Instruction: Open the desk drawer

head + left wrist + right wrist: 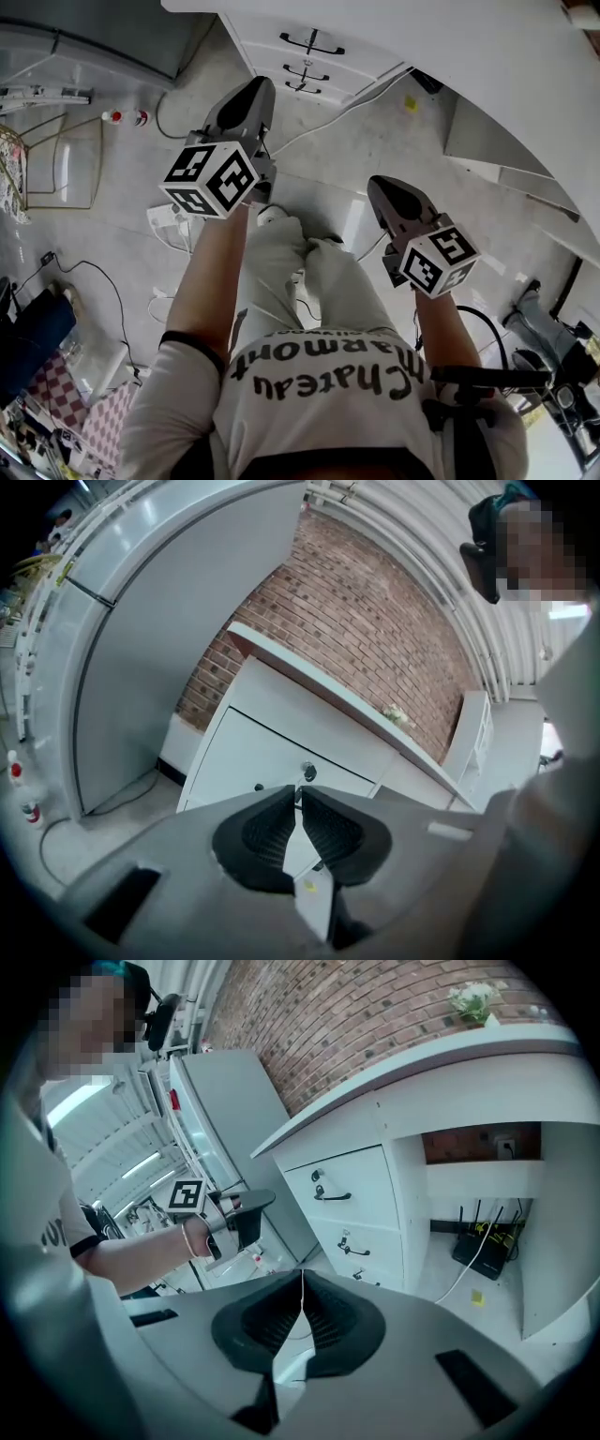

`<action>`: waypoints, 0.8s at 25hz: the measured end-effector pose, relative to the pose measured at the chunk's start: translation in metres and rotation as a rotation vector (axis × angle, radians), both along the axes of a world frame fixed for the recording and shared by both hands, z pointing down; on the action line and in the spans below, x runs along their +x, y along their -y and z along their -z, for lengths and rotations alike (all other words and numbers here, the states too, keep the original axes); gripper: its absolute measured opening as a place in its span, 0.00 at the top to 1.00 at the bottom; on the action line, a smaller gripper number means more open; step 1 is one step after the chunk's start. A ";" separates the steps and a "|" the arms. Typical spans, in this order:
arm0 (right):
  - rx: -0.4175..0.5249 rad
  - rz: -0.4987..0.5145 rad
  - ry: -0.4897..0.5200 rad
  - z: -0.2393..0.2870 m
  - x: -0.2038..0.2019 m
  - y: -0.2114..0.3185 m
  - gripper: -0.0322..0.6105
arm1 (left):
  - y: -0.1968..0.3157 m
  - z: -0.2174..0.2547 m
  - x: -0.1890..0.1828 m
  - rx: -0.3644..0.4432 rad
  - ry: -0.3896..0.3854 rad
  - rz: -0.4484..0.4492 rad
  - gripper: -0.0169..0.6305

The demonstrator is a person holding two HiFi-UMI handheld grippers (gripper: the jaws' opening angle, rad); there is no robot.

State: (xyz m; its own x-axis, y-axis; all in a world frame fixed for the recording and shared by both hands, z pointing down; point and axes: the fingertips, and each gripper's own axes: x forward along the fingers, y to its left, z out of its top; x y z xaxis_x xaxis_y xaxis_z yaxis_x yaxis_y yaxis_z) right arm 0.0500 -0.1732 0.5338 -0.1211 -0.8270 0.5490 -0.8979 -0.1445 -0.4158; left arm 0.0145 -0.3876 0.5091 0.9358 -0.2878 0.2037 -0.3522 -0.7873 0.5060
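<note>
Both claws clenched empty: my grey left gripper [300,801] and grey right gripper [302,1286] hang over the floor [375,141]. White desk drawers with black handles [314,58] stand far ahead, closed, untouched.

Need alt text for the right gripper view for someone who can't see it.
The right gripper, jaws shut and empty, faces three white desk drawers with dark handles, not touching them. The left gripper is held at left.
</note>
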 end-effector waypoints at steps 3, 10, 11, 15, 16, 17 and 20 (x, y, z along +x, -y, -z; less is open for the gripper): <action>0.020 -0.002 -0.026 -0.018 0.007 0.010 0.93 | 0.010 -0.020 0.015 0.028 -0.016 -0.004 0.95; 0.078 -0.012 -0.114 -0.063 0.039 0.022 0.93 | 0.022 -0.047 0.057 0.290 -0.034 -0.068 0.73; 0.092 -0.022 -0.122 -0.072 0.045 0.023 0.93 | 0.021 -0.050 0.063 0.346 -0.027 -0.096 0.71; 0.151 -0.052 -0.161 -0.107 0.062 0.032 0.93 | 0.023 -0.058 0.078 0.468 -0.044 -0.166 0.70; 0.163 -0.054 -0.168 -0.114 0.065 0.034 0.93 | 0.024 -0.059 0.080 0.486 -0.051 -0.174 0.70; 0.172 -0.054 -0.172 -0.120 0.066 0.034 0.93 | 0.024 -0.060 0.081 0.518 -0.045 -0.183 0.70; 0.186 -0.047 -0.177 -0.131 0.068 0.031 0.93 | 0.014 -0.064 0.087 0.712 0.042 -0.235 0.70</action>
State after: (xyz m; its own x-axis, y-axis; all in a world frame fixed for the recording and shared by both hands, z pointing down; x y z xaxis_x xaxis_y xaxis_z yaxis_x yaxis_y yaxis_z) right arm 0.1181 -0.2040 0.6652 0.0047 -0.9183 0.3959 -0.9532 -0.1237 -0.2758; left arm 0.1011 -0.4020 0.5727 0.9844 -0.1569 0.0798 -0.1423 -0.9762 -0.1639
